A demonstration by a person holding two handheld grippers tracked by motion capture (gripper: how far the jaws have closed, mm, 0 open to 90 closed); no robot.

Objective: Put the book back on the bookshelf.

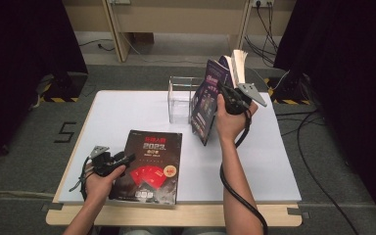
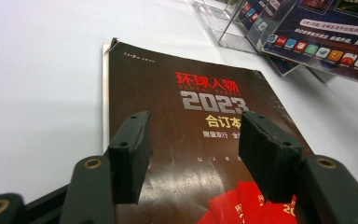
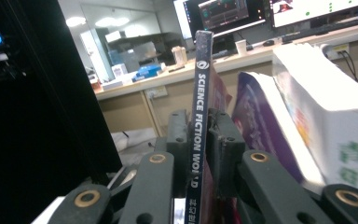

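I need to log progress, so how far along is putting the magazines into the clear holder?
Done: nothing stands in the clear holder yet. In hand: the right gripper pinches the Science Fiction World magazine by its spine, upright beside the holder. Left: seating it, then the dark 2023 magazine, which lies flat under the open left gripper.
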